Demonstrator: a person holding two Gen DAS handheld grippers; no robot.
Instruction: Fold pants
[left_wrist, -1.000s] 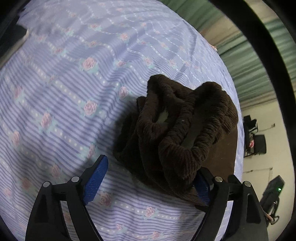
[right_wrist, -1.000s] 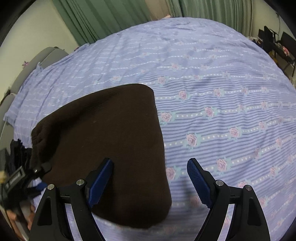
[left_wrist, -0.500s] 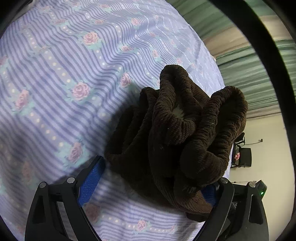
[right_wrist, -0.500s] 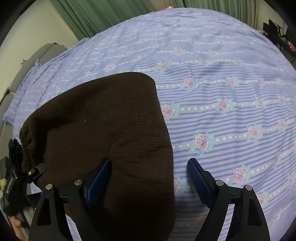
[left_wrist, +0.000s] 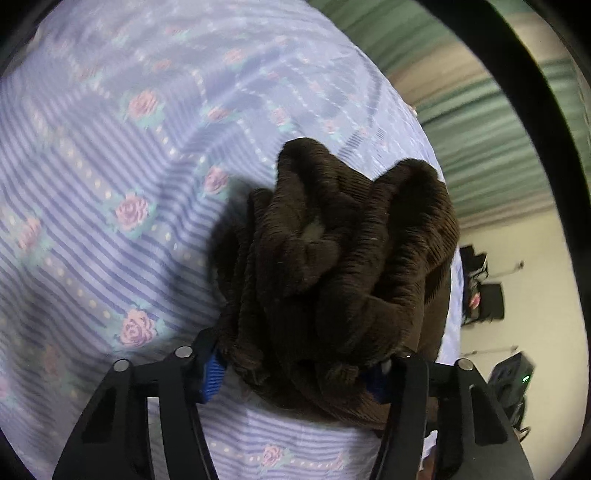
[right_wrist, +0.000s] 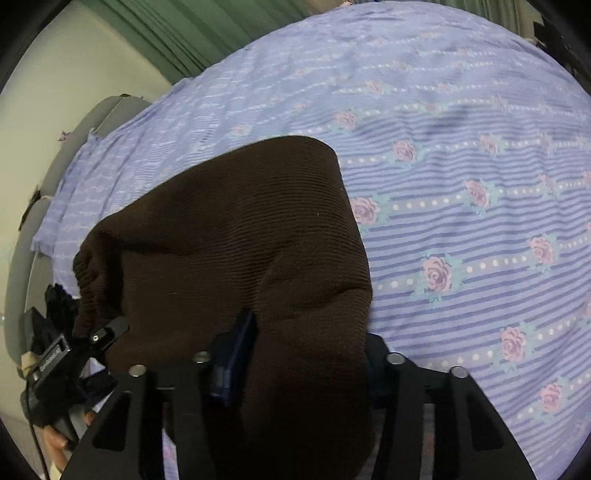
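Note:
Dark brown corduroy pants (right_wrist: 236, 229) lie folded on a lilac striped bedsheet with roses (right_wrist: 461, 177). In the left wrist view the gathered waistband end of the pants (left_wrist: 332, 266) bunches up between my fingers. My left gripper (left_wrist: 299, 373) is shut on that bunched waistband. My right gripper (right_wrist: 306, 354) is shut on the near folded edge of the pants; its right pad is hidden by cloth. The left gripper also shows in the right wrist view (right_wrist: 96, 339) at the pants' left end.
The bedsheet (left_wrist: 110, 184) spreads wide to the left and far side. Green curtains (right_wrist: 177, 33) hang behind the bed. A grey headboard (right_wrist: 37, 221) runs along the left. Dark equipment (left_wrist: 484, 295) stands on the floor beyond the bed's edge.
Both grippers have moved in onto the pants and closed from open. The left one now pinches the waistband bunch, the right one pinches the folded edge.

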